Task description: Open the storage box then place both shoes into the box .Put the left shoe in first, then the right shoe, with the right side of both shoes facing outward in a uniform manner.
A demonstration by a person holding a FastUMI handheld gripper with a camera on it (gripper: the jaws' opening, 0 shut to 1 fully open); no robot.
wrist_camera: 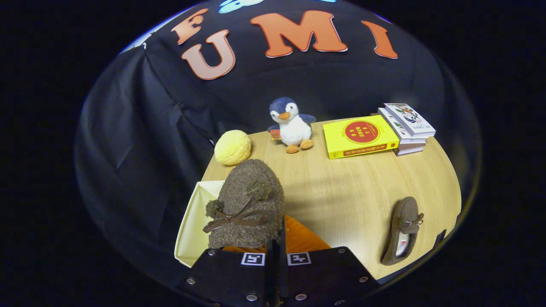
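Gripper: jaws clenched on a brown shoe, held toe-up just ahead of them, above the open box. Second shoe: on the table, well off to the jaws' right. Beyond: toy penguin, books.

We see a wooden table bearing a plush penguin, yellow ball, books, open box and one shoe.
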